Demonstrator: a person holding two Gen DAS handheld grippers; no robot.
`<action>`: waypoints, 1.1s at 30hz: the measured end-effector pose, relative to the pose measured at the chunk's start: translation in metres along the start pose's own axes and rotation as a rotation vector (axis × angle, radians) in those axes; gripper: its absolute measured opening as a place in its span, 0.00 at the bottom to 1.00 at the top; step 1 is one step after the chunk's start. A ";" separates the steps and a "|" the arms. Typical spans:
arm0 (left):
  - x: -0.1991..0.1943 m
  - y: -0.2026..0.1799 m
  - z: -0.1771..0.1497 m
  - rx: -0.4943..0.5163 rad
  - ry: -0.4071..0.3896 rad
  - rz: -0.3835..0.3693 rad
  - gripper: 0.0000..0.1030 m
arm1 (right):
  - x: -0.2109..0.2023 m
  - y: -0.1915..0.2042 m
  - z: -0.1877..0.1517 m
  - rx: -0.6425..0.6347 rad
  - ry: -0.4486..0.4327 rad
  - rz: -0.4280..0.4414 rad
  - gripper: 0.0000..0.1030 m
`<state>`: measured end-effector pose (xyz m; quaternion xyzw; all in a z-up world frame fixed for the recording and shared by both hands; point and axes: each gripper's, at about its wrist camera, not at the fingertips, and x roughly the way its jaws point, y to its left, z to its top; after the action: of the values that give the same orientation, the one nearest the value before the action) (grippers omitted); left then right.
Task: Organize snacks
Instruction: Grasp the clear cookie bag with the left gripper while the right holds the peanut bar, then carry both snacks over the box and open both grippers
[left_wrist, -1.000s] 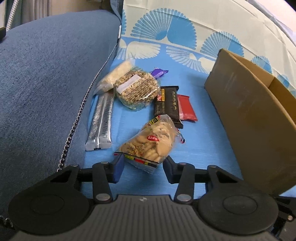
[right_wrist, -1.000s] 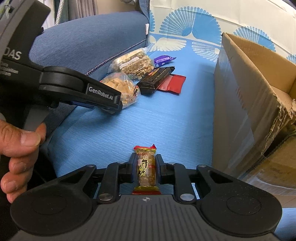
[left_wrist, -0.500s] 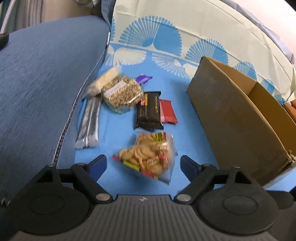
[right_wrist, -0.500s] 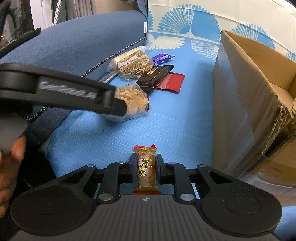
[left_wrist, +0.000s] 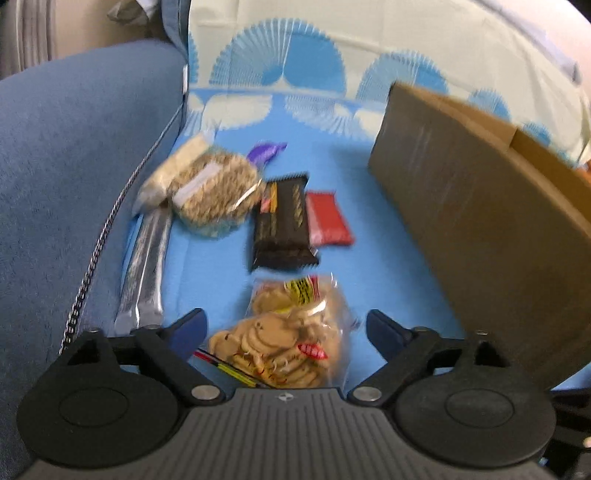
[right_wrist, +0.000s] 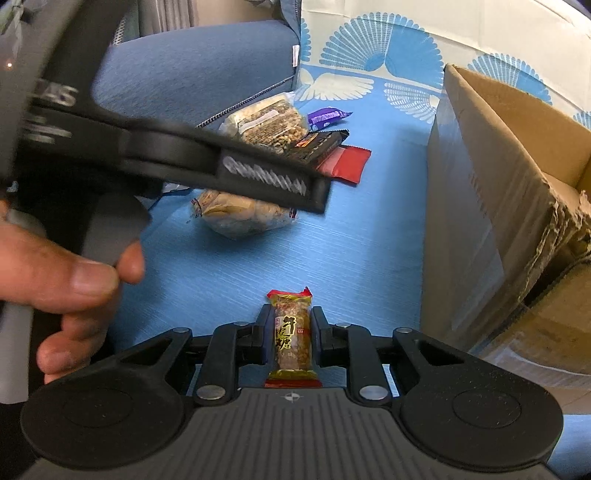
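Note:
My left gripper (left_wrist: 286, 326) is open, its jaws wide apart on either side of a clear bag of cookies (left_wrist: 284, 341) that lies on the blue cover. The bag also shows in the right wrist view (right_wrist: 240, 216), under the left gripper's finger (right_wrist: 273, 182). My right gripper (right_wrist: 289, 326) is shut on a small nut candy bar (right_wrist: 292, 339) with a red-edged wrapper, held above the cover. An open cardboard box (left_wrist: 480, 221) stands to the right; it also shows in the right wrist view (right_wrist: 498, 192).
Beyond the cookies lie a black bar (left_wrist: 282, 225), a red packet (left_wrist: 328, 218), a round grain cake (left_wrist: 214, 192), a silver packet (left_wrist: 146, 266) and a purple candy (left_wrist: 264, 151). A blue sofa arm (left_wrist: 66, 166) rises on the left.
My left gripper let go of the cookie bag, opened wide, and has come down around the bag again. The right gripper has kept still with the candy bar.

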<state>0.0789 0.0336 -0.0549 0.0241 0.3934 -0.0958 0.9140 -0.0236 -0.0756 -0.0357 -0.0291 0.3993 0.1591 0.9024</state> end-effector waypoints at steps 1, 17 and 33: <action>0.002 0.000 -0.001 0.001 0.012 0.005 0.83 | 0.000 0.001 0.000 -0.004 -0.003 -0.002 0.21; -0.056 0.027 -0.006 -0.138 -0.093 -0.121 0.53 | -0.021 0.015 0.001 -0.070 -0.081 -0.036 0.19; -0.091 0.041 -0.016 -0.173 -0.090 -0.219 0.53 | -0.103 -0.003 0.004 0.048 -0.190 -0.082 0.19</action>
<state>0.0142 0.0898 -0.0007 -0.1022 0.3590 -0.1616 0.9135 -0.0851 -0.1049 0.0417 -0.0086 0.3141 0.1143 0.9425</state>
